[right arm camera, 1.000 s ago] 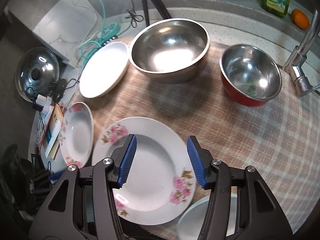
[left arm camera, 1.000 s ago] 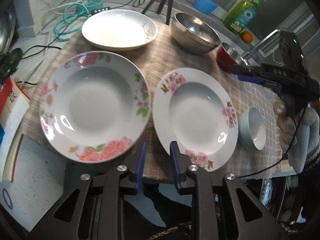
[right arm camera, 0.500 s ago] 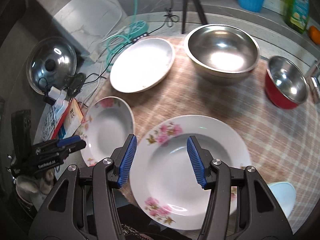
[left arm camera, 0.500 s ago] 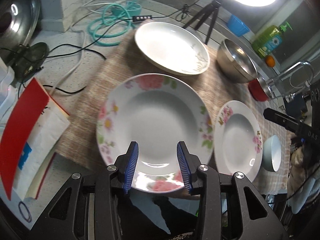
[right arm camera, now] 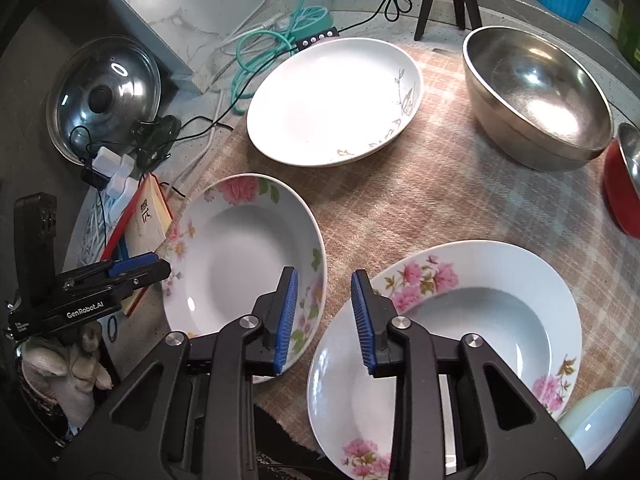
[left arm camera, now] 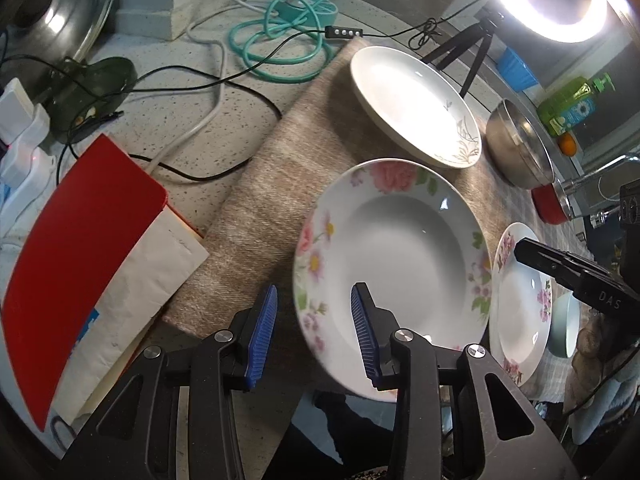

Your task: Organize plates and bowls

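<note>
At the bench's near edge, we bring the left tool [left arm camera: 312,332] astride the left rim of the large floral plate [left arm camera: 400,248], its jaws closing but not yet pinching. Our right tool [right arm camera: 324,318], also closing on nothing, hovers between that plate and the smaller floral plate [right arm camera: 460,320]. Best to seat each rim deep between the pads before lifting.
</note>
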Demonstrator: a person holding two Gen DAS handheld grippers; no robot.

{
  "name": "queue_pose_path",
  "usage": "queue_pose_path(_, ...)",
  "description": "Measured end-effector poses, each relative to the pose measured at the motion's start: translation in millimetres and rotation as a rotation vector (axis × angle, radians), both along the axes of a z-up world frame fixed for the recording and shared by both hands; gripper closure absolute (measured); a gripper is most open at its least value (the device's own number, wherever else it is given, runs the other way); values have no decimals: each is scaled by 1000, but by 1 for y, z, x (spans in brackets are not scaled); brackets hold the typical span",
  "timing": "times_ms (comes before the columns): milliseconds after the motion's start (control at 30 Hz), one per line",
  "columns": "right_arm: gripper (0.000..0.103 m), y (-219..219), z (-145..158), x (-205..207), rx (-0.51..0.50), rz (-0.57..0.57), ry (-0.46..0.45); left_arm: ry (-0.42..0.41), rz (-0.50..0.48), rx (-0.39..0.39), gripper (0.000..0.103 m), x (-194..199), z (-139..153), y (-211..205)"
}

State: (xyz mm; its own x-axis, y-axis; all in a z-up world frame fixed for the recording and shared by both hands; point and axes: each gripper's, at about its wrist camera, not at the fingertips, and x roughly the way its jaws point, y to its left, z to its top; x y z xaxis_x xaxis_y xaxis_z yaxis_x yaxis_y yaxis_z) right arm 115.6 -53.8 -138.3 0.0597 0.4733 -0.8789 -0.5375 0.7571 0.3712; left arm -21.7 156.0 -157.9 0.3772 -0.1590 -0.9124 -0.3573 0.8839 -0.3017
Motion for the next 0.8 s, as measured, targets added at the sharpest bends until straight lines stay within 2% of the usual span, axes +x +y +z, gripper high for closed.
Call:
queue_pose_path(67,75,3,-4,2,-4,0,10,2,2,-11,68,-1,-3,3)
queue_pose_path(167,75,8,-10,4,-17,8,19,12,4,-36,75,-1,-8,7)
queue_pose_path(300,76,14,-16,5,-31,19,27,19,7,-63,76,0,-12,9)
queue_pose_path(600,91,21,-29,7,-35,39,63,33,3,-100,86,2,-21,8)
queue_pose_path(800,92,20,-35,9,-27,20,88,26,-2,-102,89,5,-20,6)
